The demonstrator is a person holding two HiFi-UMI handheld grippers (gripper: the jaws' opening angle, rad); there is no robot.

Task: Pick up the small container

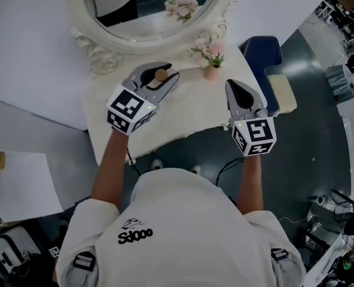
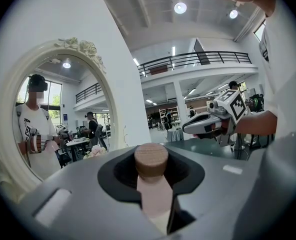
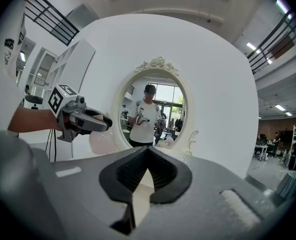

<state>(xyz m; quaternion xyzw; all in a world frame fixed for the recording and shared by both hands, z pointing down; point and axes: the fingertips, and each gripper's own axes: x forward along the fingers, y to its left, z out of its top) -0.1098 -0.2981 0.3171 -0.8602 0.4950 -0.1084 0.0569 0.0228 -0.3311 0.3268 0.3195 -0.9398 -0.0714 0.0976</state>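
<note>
The left gripper [image 1: 168,72] is clamped on the small pale pink container with a round wooden stopper [image 2: 151,160]. It is over the cream table [image 1: 183,112], at 6 o'clock from the oval white-framed mirror [image 1: 84,17]. At its 3 o'clock, the right gripper [image 1: 231,85] has its jaws together, nothing between.

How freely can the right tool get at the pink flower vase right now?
Probably yes: the right tool has only bare table between it and the pink flower vase just ahead, though its shut jaws would need opening first.
</note>
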